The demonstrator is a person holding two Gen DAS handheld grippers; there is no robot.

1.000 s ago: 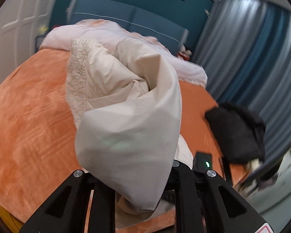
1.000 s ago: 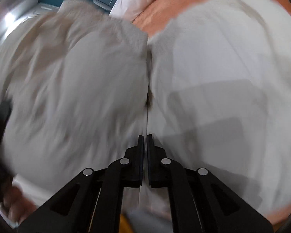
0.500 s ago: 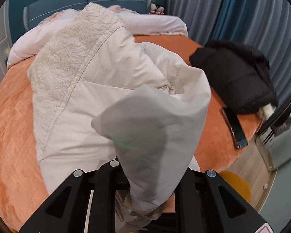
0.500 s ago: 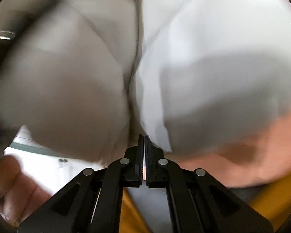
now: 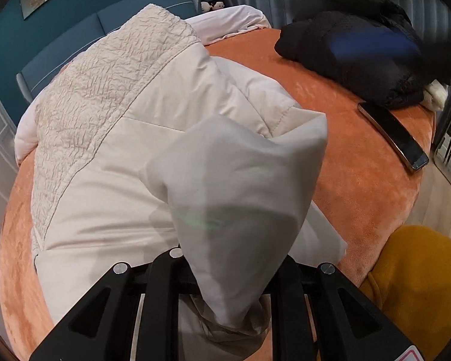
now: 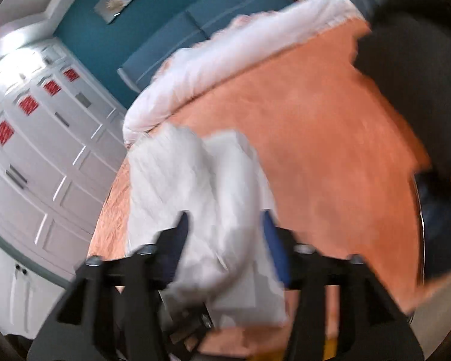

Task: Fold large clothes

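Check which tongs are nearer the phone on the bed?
Hard to call. Right tongs, open, hang above the cream jacket, phone off to their right. Left tongs clamp jacket fabric, phone further up-right.

- We find the left gripper [image 5: 225, 294] fingertips hidden under the cream coat [image 5: 129, 156].
- At 1 o'clock, a dark blur crosses the black garment [image 5: 345, 60].
- The whole right wrist view is smeared.

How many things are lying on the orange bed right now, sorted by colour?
Cream: 1, the padded coat
Black: 2, the bundled jacket and the phone
White: 1, the duvet by the headboard
Total: 4
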